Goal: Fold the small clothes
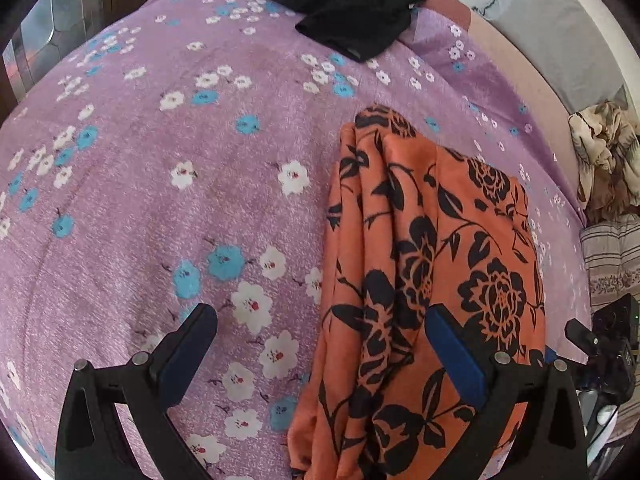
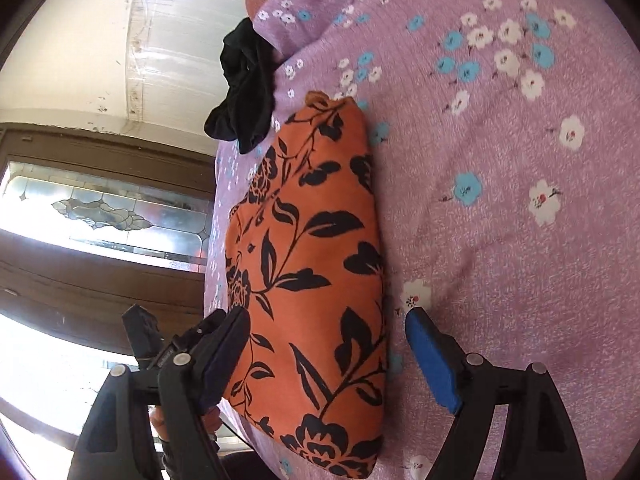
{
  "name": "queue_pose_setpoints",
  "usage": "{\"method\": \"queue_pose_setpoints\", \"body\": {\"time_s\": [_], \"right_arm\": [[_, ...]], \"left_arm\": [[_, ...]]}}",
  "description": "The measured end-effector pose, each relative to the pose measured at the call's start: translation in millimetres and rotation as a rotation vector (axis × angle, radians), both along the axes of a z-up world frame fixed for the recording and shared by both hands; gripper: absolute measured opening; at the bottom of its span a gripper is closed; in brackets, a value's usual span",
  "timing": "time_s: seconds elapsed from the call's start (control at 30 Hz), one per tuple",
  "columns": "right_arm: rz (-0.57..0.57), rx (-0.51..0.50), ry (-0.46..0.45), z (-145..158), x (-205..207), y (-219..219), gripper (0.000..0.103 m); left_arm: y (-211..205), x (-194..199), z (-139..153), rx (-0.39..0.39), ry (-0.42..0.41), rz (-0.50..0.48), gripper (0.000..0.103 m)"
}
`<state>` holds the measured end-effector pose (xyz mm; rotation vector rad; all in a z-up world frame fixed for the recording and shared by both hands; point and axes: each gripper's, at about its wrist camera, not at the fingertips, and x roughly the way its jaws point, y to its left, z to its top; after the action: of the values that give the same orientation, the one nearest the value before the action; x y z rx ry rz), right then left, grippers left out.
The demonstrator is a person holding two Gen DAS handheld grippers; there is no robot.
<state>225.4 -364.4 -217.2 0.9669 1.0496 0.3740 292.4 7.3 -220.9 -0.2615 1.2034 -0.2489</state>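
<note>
An orange garment with a black flower print (image 1: 432, 264) lies folded into a long strip on the purple flowered bedspread (image 1: 160, 208). It also shows in the right wrist view (image 2: 312, 264). My left gripper (image 1: 320, 320) is open, its jaws wide apart above the garment's near left edge, holding nothing. My right gripper (image 2: 326, 320) is open too, its jaws standing either side of the garment's near end without closing on it. A crumpled black garment (image 1: 352, 4) lies at the far edge of the bed and also shows in the right wrist view (image 2: 244, 92).
A crumpled beige patterned cloth (image 1: 604, 152) and a striped cushion (image 1: 612, 256) lie off the bed's right side. The other gripper (image 1: 608, 344) shows at the right edge. A wooden door with patterned glass (image 2: 100, 208) stands beyond the bed.
</note>
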Motion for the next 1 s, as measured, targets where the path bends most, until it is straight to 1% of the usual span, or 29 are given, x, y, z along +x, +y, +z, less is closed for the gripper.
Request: {"method": "queue_pose_setpoints", "body": {"time_s": [0.03, 0.1, 0.17, 0.37, 0.5, 0.57, 0.63, 0.7, 0.73, 0.83, 0.87, 0.9, 1.0], "right_arm": [[0.002, 0.002, 0.005, -2.4, 1.0, 0.3, 0.083], [0.008, 0.023, 0.021, -8.9, 2.8, 0.9, 0.083], [0.010, 0.043, 0.034, -15.0, 4.6, 1.5, 0.083], [0.039, 0.076, 0.001, -20.2, 9.0, 10.9, 0.083], [0.058, 0.063, -0.033, -19.3, 10.8, 20.5, 0.083], [0.063, 0.046, -0.053, -17.7, 10.7, 25.3, 0.083], [0.053, 0.031, -0.070, -16.6, 9.6, 29.0, 0.083], [0.042, 0.017, -0.082, -15.8, 7.6, 33.4, 0.081], [0.039, 0.006, -0.087, -15.5, 7.1, 35.3, 0.080], [0.037, -0.026, -0.096, -14.7, 6.2, 38.4, 0.075], [0.034, -0.037, -0.097, -14.6, 5.6, 39.8, 0.071], [0.029, -0.048, -0.095, -15.5, 5.3, 40.8, 0.064], [0.020, -0.062, -0.110, -16.0, 3.9, 43.5, 0.057]], "left_arm": [[0.4, -0.2, -1.8, -0.022, 0.018, -0.003, 0.103], [2.2, -1.9, 0.0, -0.048, 0.019, -0.013, 0.103], [6.9, -0.5, -1.4, -0.084, 0.042, -0.021, 0.103], [14.2, -2.4, -1.5, -0.135, 0.050, -0.011, 0.103], [12.8, -1.1, -3.0, -0.217, 0.059, -0.006, 0.103], [8.3, -0.3, -3.8, -0.244, 0.062, -0.017, 0.103], [0.1, 0.3, -4.4, -0.270, 0.062, -0.023, 0.097], [-7.1, 2.1, -7.4, -0.303, 0.076, -0.029, 0.079], [-11.0, 2.1, -8.2, -0.284, 0.073, -0.026, 0.077], [-25.1, -1.3, -4.3, -0.190, 0.013, -0.035, 0.070], [-29.5, -3.6, -2.5, -0.171, -0.005, -0.037, 0.065], [-32.1, -5.6, 0.2, -0.148, -0.023, -0.038, 0.062], [-46.8, -14.3, 7.6, -0.048, -0.096, -0.053, 0.054]]}}
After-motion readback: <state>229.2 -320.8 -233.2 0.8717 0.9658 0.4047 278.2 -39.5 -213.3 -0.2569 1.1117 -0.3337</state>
